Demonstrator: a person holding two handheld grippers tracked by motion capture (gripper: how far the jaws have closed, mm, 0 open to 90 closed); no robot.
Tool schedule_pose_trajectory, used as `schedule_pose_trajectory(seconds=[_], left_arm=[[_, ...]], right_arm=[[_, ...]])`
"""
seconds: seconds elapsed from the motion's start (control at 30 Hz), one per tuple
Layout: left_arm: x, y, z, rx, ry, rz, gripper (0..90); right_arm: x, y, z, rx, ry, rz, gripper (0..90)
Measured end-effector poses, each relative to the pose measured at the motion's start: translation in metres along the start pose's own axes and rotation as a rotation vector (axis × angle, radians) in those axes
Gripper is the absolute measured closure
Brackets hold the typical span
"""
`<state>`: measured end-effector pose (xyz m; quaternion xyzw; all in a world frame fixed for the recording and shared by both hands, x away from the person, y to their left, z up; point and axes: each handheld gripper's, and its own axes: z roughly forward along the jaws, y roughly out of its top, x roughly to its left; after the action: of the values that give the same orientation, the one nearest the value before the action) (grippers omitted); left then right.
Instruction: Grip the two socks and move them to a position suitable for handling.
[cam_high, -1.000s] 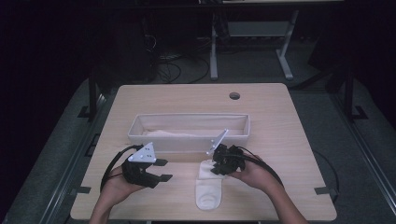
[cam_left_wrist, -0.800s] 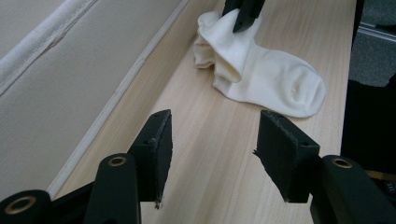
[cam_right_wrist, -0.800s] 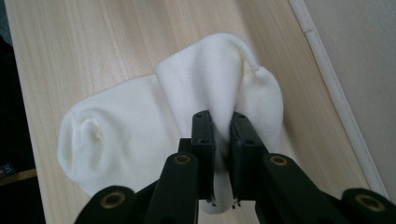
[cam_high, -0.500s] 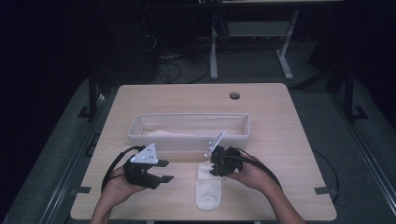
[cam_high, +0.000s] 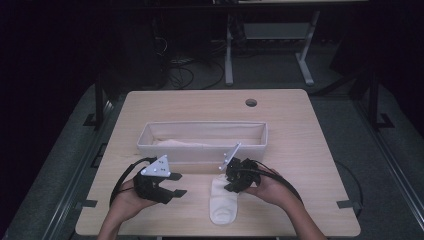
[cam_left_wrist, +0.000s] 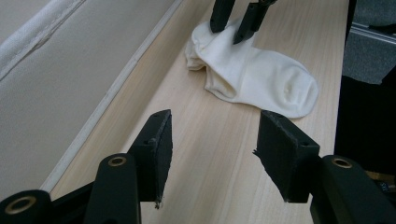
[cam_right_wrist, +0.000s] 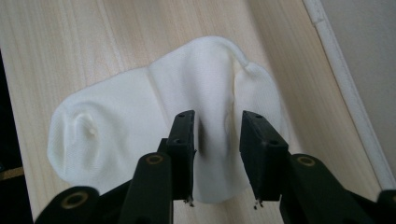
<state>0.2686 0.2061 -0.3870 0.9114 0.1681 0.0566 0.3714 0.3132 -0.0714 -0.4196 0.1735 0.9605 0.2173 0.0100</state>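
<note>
Just been opening at the right gripper (cam_high: 231, 181); now spread partway, not wide; no pinch on anything; in the right gripper view, pads standing either side of a low crease in the sock (cam_right_wrist: 140, 107), with a gap showing between pad and cloth on both sides; reads as a release, or a loosening ahead of a fresh bite.

Sock (cam_high: 223, 202) lying flat on the table (cam_high: 310, 150), on the near side of the long fabric bin (cam_high: 200, 150), just beside its front wall but outside it; toe end toward the person, opening end toward the bin and bunched a little under the right gripper's tips.

Left gripper (cam_high: 175, 184) hovering to the left of the sock, well short of touching it; spread wide and empty, bare wood between the pads in the left gripper view; aimed along the table toward the sock (cam_left_wrist: 261, 79).

For the work in hand, judged from this: sock not gripped by either tool, so nothing carried yet; something pale already lying inside the bin, too faint to name; likely next need a firmer hold on the bunched opening end, or a second hold from the left, before any lift over the bin wall; main risk a shallow nip catching one layer and letting the rest slip.
</note>
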Motion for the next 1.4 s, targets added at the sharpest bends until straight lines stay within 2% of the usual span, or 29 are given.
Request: schedule_pose_trajectory(seconds=[0.17, 0.23, 0.4, 0.5, 0.73, 0.87, 0.9, 1.0, 1.2, 1.4], left_arm=[[0.000, 0.000, 0.003, 0.013, -0.003, 0.003, 45.5], [0.000, 0.000, 0.002, 0.014, -0.002, 0.005, 45.5], [0.000, 0.000, 0.002, 0.010, -0.003, 0.004, 45.5], [0.001, -0.001, 0.003, 0.017, -0.002, 0.002, 45.5], [0.002, -0.001, 0.003, 0.020, -0.007, 0.001, 45.5], [0.003, -0.003, 0.005, 0.029, -0.011, -0.013, 44.8], [0.003, -0.003, 0.005, 0.030, -0.008, -0.013, 44.7], [0.004, -0.004, 0.005, 0.029, -0.009, -0.018, 44.1], [0.005, -0.004, 0.005, 0.032, -0.007, -0.019, 44.0], [0.005, -0.003, 0.005, 0.028, -0.009, -0.017, 43.9]], right_arm=[[-0.002, -0.003, -0.011, -0.039, 0.008, 0.012, 63.3], [-0.004, -0.004, -0.014, -0.045, -0.007, 0.015, 64.5], [-0.012, -0.002, -0.016, -0.036, -0.014, 0.037, 68.9], [-0.018, 0.001, -0.016, -0.034, -0.001, 0.044, 69.8], [-0.027, 0.007, -0.007, 0.022, 0.019, 0.057, 67.9], [-0.034, 0.010, -0.003, 0.046, 0.041, 0.071, 67.3], [-0.037, 0.011, -0.001, 0.044, 0.067, 0.086, 67.9], [-0.038, 0.011, 0.003, 0.066, 0.083, 0.085, 74.1], [-0.039, 0.011, 0.004, 0.070, 0.087, 0.076, 84.7], [-0.035, 0.009, -0.006, 0.040, 0.082, 0.075, 85.3]])
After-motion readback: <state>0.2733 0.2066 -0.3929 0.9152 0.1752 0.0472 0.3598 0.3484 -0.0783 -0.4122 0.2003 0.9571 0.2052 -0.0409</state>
